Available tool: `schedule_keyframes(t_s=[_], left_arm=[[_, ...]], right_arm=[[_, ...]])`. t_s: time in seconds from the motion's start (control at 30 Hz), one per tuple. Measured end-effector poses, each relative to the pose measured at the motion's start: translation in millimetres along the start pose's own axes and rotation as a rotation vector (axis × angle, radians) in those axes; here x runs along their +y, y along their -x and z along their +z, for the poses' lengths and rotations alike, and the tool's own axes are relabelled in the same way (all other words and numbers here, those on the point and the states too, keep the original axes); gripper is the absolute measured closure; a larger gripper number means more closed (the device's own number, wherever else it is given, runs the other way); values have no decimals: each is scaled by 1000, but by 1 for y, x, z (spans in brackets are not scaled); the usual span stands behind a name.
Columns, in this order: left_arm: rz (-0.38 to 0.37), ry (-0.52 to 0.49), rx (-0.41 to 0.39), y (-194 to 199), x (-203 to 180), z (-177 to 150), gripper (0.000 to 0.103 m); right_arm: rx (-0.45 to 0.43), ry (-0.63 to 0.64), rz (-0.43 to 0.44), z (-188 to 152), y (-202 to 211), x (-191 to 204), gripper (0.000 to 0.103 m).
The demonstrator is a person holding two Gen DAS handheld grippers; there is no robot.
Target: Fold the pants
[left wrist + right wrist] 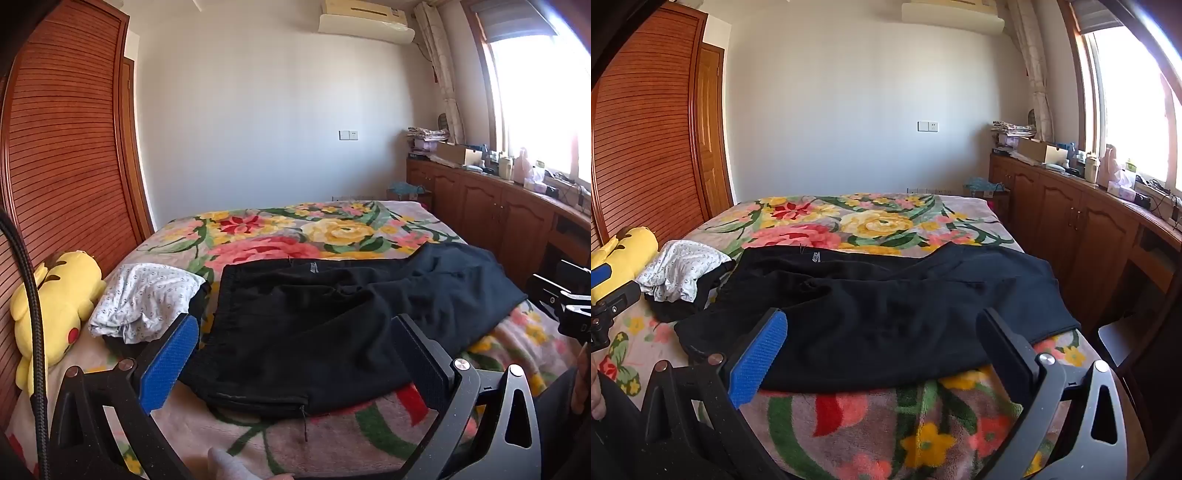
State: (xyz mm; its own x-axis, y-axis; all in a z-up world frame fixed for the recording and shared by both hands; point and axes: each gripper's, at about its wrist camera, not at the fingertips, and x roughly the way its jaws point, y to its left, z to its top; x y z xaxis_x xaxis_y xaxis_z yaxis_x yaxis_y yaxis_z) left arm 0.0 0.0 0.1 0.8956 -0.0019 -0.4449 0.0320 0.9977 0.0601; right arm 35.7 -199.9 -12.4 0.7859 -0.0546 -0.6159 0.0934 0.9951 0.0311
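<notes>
Black pants [332, 317] lie spread across the floral bedspread [295, 236], waistband to the left, legs running right. They also show in the right wrist view [886, 306], with a white logo near the far edge. My left gripper [295, 332] is open and empty, held above the pants near the waistband. My right gripper [882, 328] is open and empty, held above the pants' middle at the near bed edge. The right gripper's body shows at the left wrist view's right edge [565, 302].
A folded patterned white garment [144, 299] on a dark one and a yellow plush toy [55, 299] lie at the bed's left. A slatted wooden wardrobe [66, 147] stands left. Wooden cabinets [498, 206] with clutter run under the window at right.
</notes>
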Motion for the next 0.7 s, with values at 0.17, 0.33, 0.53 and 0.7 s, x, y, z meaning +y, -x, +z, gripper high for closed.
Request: schedule_keyframes(t_s=[0.17,0.33,0.53,0.7], left_arm=[[-1,-11,-6,1,1,-1,0],[9,-16,-22,1,1,0,0],[10,-16,-26,1,1,1,0],[10,-17,-26,1,2,2,0]], right_arm=[[-7,-7,1,0,0,0,1],[-9,-5,-2,0,1,0,1],[-9,-5,0,0,1,0,1],[-9,-4,-1,0,1,0,1]])
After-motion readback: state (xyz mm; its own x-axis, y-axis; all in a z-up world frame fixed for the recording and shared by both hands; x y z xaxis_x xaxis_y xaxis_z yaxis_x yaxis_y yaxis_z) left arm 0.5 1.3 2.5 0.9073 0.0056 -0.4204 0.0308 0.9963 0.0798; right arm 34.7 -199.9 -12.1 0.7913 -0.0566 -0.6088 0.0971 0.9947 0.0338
